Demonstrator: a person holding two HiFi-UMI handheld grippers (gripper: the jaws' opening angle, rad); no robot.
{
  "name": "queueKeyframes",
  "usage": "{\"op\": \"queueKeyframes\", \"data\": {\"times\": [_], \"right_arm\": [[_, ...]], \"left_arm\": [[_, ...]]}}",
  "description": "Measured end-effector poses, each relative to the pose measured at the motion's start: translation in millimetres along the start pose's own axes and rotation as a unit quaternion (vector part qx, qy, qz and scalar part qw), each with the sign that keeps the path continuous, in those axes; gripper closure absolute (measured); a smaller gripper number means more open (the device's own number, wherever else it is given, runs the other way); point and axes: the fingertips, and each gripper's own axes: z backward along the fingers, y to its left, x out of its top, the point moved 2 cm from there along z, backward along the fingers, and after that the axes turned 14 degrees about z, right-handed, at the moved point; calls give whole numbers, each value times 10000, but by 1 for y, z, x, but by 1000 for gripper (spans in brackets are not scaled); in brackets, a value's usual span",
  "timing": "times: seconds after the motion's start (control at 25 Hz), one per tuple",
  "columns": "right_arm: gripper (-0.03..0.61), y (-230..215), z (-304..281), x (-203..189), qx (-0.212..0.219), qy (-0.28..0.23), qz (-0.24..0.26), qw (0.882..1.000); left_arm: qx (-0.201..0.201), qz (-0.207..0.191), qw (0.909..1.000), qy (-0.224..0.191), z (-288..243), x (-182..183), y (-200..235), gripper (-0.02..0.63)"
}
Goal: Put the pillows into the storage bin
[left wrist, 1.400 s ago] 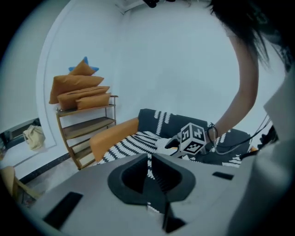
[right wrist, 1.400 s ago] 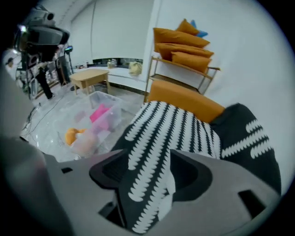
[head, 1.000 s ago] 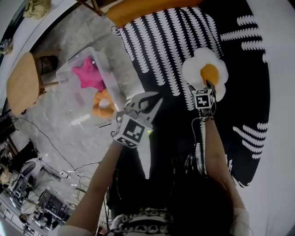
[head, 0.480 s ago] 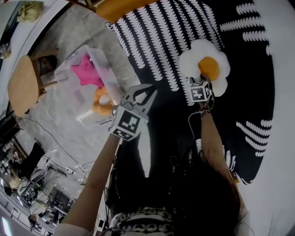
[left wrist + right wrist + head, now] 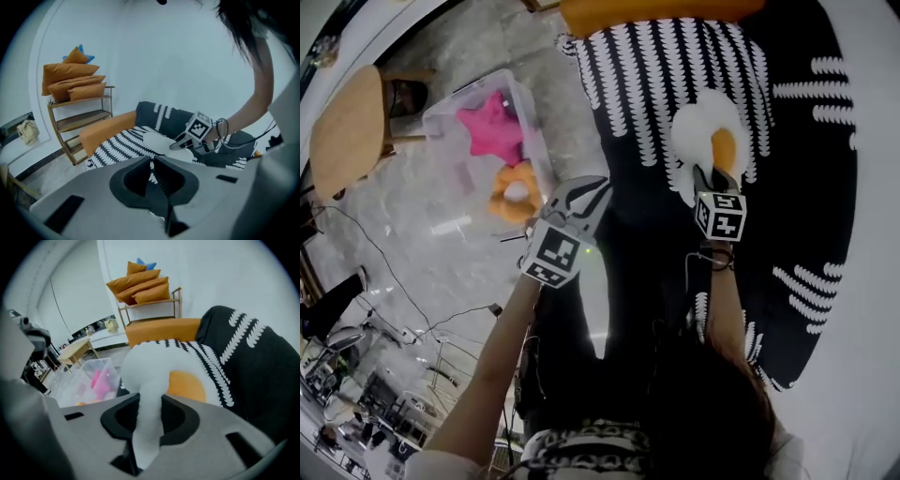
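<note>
Right gripper (image 5: 712, 176): jaws have just been closing and are now pinched on the white rim of the fried-egg pillow (image 5: 689, 131). The pillow lay flat on the striped sofa (image 5: 628, 84) a second ago; now it is bunched and lifting. Left gripper (image 5: 584, 190): jaws together, empty. Storage bin (image 5: 441, 112) is on the floor at nine o'clock from the pillow, with the pink star pillow (image 5: 492, 131) and orange ring pillow (image 5: 514, 192) already inside. The grab looks made; the carry across comes next.

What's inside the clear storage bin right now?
Inside the clear storage bin: a pink star pillow and an orange ring-shaped pillow with a pale centre. Whatever lies beneath them is covered.
</note>
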Motion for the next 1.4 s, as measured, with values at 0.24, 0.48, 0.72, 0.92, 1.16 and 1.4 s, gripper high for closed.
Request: {"op": "queueKeyframes", "data": {"times": [0.24, 0.48, 0.72, 0.92, 1.16, 1.4], "right_arm": [[476, 155, 4, 95, 797, -656, 1082, 9888], [476, 353, -25, 155, 1786, -880, 2373, 9508], [472, 542, -78, 189, 2328, -776, 3852, 8896], [444, 635, -133, 181, 2161, -539, 5344, 8154], [345, 672, -157, 159, 2060, -132, 6049, 7691], [331, 654, -95, 161, 2240, -298, 5341, 8146]], "left_arm": [[564, 382, 9975, -168, 105, -48, 66, 589], [1336, 780, 9874, -346, 231, -114, 131, 589], [1990, 1398, 9691, -416, 343, -200, 184, 589], [2444, 1834, 9512, -429, 406, -264, 198, 589], [2677, 2203, 9368, -471, 437, -317, 212, 589], [2434, 2287, 9402, -674, 440, -313, 209, 589]]}}
